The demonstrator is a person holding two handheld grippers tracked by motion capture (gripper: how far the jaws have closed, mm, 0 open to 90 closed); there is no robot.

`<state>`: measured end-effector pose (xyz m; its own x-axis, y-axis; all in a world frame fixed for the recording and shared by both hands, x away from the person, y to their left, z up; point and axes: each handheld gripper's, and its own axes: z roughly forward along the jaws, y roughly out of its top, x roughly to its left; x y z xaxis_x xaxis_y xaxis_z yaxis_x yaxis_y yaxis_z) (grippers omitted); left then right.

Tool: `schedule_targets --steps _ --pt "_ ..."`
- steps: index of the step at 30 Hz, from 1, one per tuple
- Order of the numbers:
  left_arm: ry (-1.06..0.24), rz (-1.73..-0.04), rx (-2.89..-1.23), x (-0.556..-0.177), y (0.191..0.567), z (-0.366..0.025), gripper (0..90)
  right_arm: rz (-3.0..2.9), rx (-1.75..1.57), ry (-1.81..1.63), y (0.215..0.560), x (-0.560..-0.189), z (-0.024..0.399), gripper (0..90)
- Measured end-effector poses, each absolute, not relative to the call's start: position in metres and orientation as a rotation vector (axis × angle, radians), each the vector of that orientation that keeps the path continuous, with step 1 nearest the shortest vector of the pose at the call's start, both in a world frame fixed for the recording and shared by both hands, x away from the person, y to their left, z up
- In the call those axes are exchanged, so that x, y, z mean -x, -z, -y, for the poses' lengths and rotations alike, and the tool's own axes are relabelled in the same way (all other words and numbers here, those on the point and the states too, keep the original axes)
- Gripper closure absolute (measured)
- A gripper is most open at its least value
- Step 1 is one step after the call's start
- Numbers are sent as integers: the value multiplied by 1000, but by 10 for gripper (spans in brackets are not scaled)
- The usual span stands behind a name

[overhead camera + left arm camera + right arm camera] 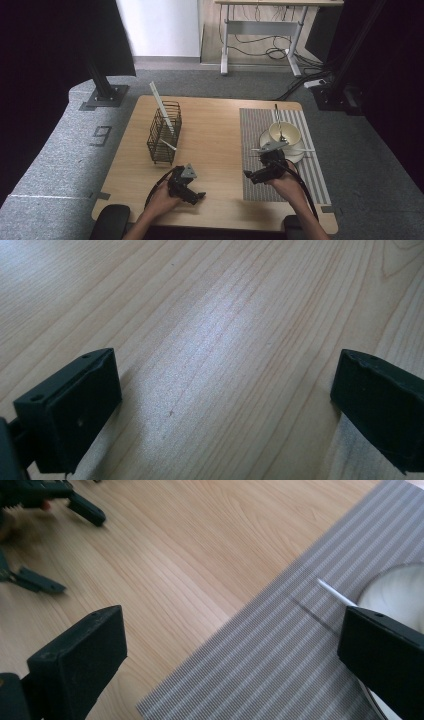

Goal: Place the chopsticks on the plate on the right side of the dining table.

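The left gripper (220, 405) points its two black, blocky jaws low over the pale, straight-grained wooden tabletop (215, 315); the jaws stand wide apart with bare wood between them; a soft sheen lies across the grain at centre.

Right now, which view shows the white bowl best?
High view: the white bowl shows whole on its plate on the striped mat. Right gripper view catches a blurred white edge, bowl or plate unclear. Left gripper view faces the table.

High view looks down over the table (215, 125); both gripper views skim that tabletop closely.
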<state>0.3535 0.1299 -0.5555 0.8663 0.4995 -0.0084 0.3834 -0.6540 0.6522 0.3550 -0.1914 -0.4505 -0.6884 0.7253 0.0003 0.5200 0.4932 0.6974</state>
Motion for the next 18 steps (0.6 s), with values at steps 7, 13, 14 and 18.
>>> schedule_targets --steps 7,13,14,18 --pt "-223 -635 -2361 -353 555 -130 0 -2488 -1029 -1031 441 -364 167 0" --pt "-226 -634 -2360 -354 555 -130 0 -2524 -973 -1050 431 -371 139 0" --pt "-226 -634 -2360 -354 555 -130 0 -2524 -973 -1050 431 -371 139 0" --pt "-225 -634 -2361 -354 555 -130 0 -2543 -921 -1060 426 -376 124 0"
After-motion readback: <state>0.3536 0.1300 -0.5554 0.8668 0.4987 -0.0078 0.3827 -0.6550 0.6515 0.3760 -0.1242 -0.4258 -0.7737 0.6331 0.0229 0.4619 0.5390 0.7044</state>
